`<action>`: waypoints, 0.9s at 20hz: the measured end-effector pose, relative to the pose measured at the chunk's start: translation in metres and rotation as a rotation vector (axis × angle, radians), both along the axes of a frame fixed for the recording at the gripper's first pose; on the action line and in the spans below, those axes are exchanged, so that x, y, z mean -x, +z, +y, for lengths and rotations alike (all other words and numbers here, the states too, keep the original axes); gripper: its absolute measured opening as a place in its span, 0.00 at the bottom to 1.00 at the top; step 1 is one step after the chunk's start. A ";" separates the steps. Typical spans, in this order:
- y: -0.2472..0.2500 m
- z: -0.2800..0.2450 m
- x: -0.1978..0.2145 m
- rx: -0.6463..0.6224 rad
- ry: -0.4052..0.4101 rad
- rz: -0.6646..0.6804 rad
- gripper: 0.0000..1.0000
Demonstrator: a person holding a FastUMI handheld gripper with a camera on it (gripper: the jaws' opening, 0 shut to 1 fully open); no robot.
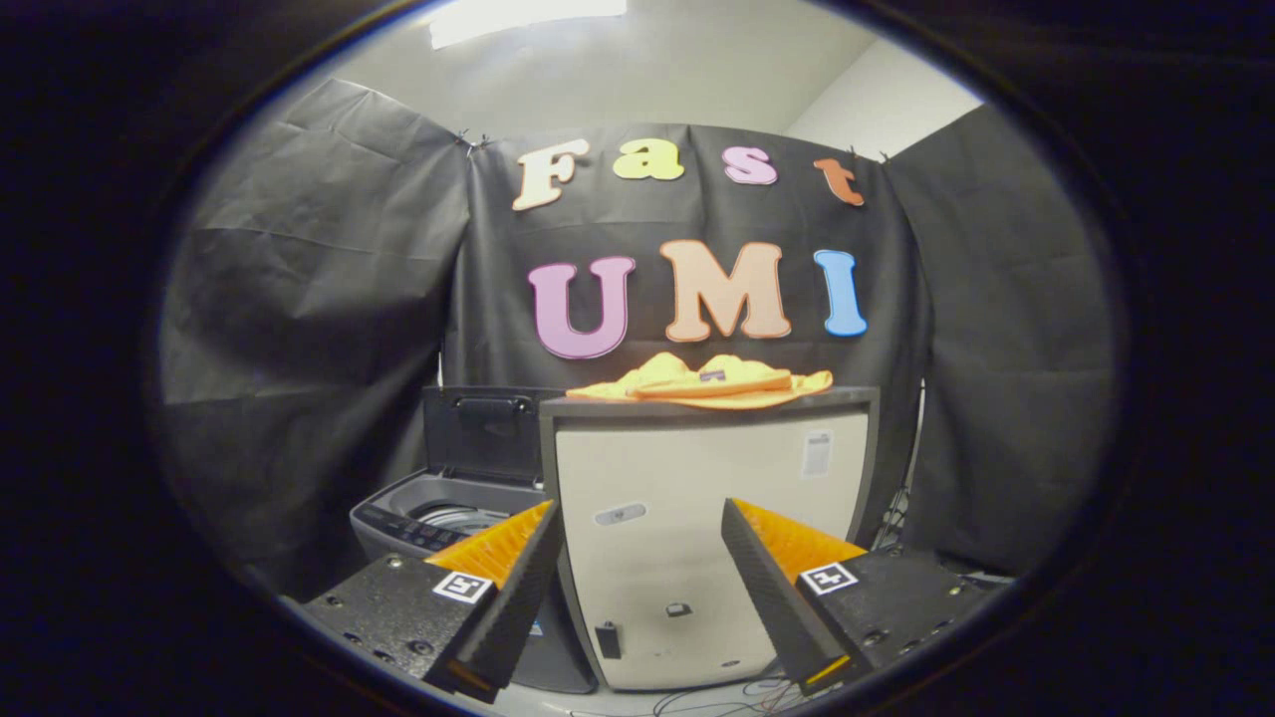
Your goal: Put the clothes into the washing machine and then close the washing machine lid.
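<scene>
Our tongs (637, 588) gape wide and empty. The orange clothes (712, 381) lie ahead and above, atop a pale cabinet (697, 518); the open washing machine (448, 513) sits lower, left.

clothes (712, 381) atop cabinet (697, 538), washing machine (448, 513) left

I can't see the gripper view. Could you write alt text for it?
Orange clothes lie on top of a beige cabinet beyond the open, empty jaws of the gripper. Beside the cabinet stands a grey washing machine with its lid raised.
</scene>
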State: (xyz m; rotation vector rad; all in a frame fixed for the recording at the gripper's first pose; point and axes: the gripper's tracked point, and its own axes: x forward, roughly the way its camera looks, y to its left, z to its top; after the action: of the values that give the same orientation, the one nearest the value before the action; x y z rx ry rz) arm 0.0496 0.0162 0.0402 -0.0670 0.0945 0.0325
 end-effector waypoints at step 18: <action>0.064 -0.028 -0.248 -0.050 -0.062 0.246 0.97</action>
State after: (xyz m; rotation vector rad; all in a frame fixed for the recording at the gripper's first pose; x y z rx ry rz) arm 0.2973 -0.0114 0.1038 -0.0100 0.3413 -0.0194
